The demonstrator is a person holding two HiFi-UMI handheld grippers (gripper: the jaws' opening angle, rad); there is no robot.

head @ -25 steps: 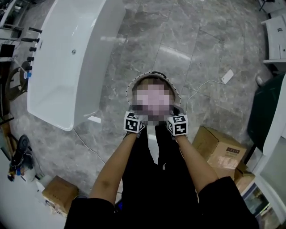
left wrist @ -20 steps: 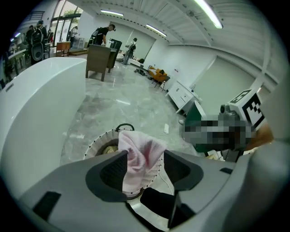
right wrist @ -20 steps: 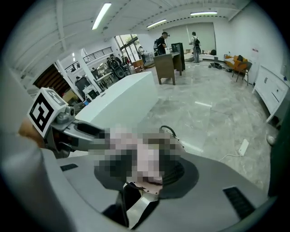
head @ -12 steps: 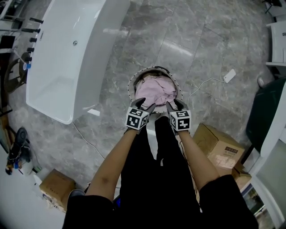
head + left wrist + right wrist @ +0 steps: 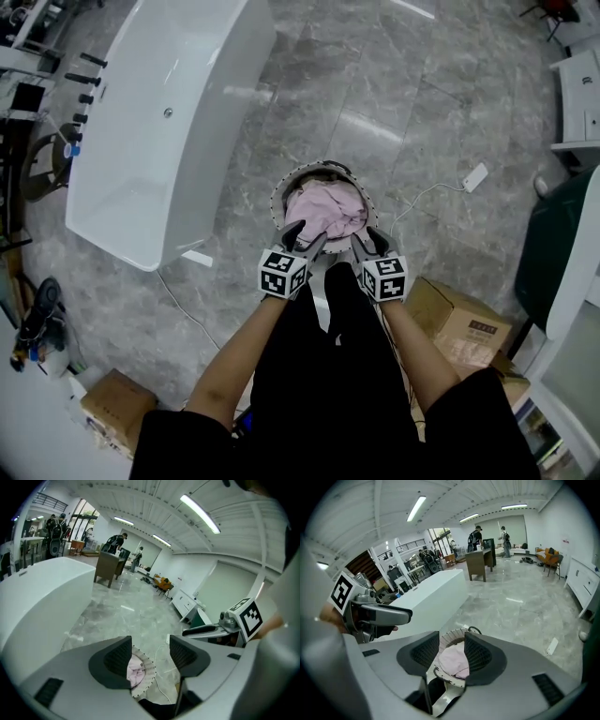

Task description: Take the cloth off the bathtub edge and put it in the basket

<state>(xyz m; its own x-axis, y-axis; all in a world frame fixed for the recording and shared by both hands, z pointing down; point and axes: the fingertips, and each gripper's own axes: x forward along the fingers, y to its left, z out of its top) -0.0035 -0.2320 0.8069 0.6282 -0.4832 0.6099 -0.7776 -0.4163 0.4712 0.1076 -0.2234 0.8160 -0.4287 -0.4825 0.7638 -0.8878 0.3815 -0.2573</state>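
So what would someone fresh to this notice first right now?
The pink cloth lies bunched inside the round basket on the grey marble floor, just ahead of the person. The left gripper and right gripper hang over the basket's near rim, jaws apart and empty. The long white bathtub stands at the upper left, no cloth on its visible edge.

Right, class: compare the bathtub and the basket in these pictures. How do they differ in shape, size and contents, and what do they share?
The bathtub is long and white, while the basket is round. The bathtub is by far the larger of the two. The bathtub looks empty, whereas the basket holds the pink cloth. Both stand open-topped on the grey stone floor.
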